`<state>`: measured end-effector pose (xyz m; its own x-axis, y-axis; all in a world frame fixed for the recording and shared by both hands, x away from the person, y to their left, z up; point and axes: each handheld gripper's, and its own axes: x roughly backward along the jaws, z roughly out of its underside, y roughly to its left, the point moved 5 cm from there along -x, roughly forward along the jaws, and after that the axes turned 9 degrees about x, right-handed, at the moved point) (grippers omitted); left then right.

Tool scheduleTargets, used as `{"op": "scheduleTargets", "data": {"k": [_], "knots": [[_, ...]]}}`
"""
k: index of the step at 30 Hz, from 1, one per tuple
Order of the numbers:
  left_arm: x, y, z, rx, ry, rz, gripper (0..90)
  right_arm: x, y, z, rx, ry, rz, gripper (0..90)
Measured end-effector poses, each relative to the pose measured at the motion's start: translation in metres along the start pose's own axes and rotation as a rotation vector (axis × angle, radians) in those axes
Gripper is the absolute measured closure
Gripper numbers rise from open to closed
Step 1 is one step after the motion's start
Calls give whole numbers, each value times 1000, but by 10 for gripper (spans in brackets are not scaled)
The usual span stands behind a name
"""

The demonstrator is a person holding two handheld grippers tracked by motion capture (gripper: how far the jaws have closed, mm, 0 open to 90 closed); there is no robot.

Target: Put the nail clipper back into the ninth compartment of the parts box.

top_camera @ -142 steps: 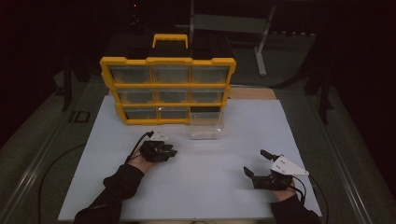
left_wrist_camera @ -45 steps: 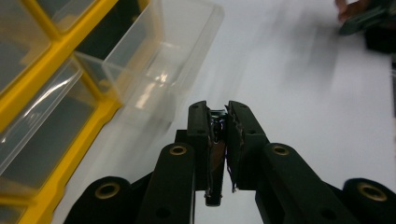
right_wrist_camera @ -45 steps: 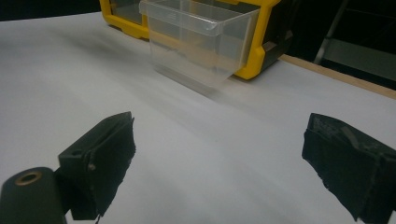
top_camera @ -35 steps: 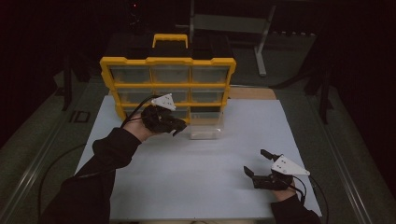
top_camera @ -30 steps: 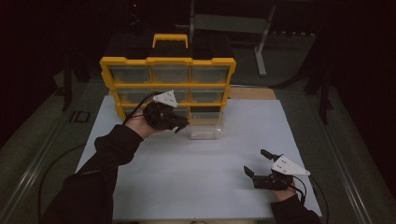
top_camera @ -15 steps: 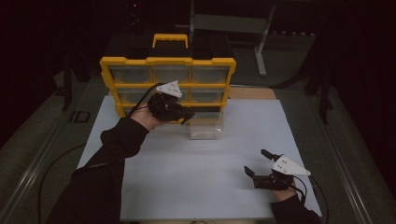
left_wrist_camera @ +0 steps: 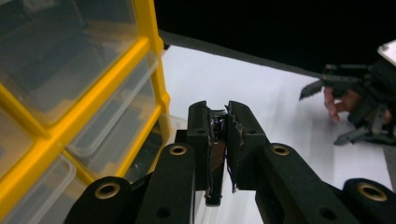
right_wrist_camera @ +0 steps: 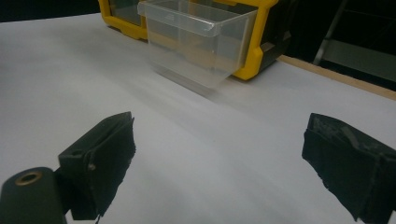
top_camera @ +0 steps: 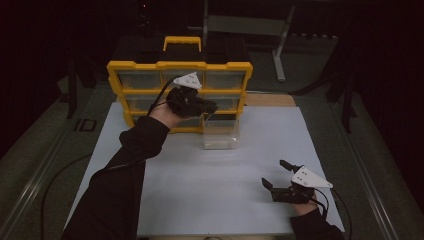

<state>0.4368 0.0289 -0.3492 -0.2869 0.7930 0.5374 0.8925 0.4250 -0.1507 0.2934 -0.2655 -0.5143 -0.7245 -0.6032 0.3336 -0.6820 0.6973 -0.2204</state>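
I hold my left gripper up in front of the yellow drawer cabinet, over the clear drawer that stands pulled out on the white table sheet just before the cabinet's bottom row; in the left gripper view the left gripper has its two black jaws pressed close on a small thin metal piece, which sits upright in the narrow slit between the pads, shiny and dark, too small for me to name; to the left of those jaws run the cabinet's yellow frame and its clear drawer fronts, tilted across the picture; beyond them lies the white sheet, and far off at the right edge my other hand with its gripper; my right gripper rests low on the sheet near the front right corner, well apart from the cabinet and from the clear drawer; in the right gripper view the right gripper has its jaws spread wide with bare white sheet between them, and the clear drawer stands ahead, touching the cabinet's lower yellow edge; I cannot see into the drawer well enough to say what lies in it.
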Motion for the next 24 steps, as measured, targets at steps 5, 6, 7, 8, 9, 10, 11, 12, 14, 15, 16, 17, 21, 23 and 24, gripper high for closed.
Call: {"op": "scheduleTargets", "data": {"k": [5,6,7,8,9,10,11,12,14,15,16,17,21,23,24], "knots": [[-6,0,-6,-4,-17,8,808,0,-1,1,-6,3,0,93],[-8,1,-6,-3,-18,8,808,0,-1,1,-6,2,0,93],[-10,1,-7,1,-19,14,808,0,-1,1,-6,2,0,93],[-11,2,-7,-2,-22,14,808,0,-1,1,-6,2,0,93],[-13,3,-7,2,-27,21,808,0,-1,1,-5,1,0,93],[-14,3,-7,-7,-35,15,808,0,-1,1,-6,2,0,93],[-15,3,-7,-7,-53,20,808,0,-1,1,-6,2,0,93],[-17,3,-6,-6,-62,42,808,0,-1,1,-6,2,0,93],[-21,5,-5,-5,-63,34,808,1,-1,0,-5,-2,0,93],[-23,6,-4,-3,-61,39,808,1,-1,0,-5,-2,2,93],[-26,7,-3,1,-59,39,808,1,-1,0,-4,-4,1,93],[-28,8,-2,3,-53,39,808,1,-1,0,-5,-5,1,93],[-35,11,0,6,-37,32,808,1,-2,0,-6,-8,0,93],[-37,13,1,15,-24,40,808,2,-2,1,-7,-5,1,93],[-38,15,2,10,-22,28,808,2,-2,1,-9,-5,1,93]]}}
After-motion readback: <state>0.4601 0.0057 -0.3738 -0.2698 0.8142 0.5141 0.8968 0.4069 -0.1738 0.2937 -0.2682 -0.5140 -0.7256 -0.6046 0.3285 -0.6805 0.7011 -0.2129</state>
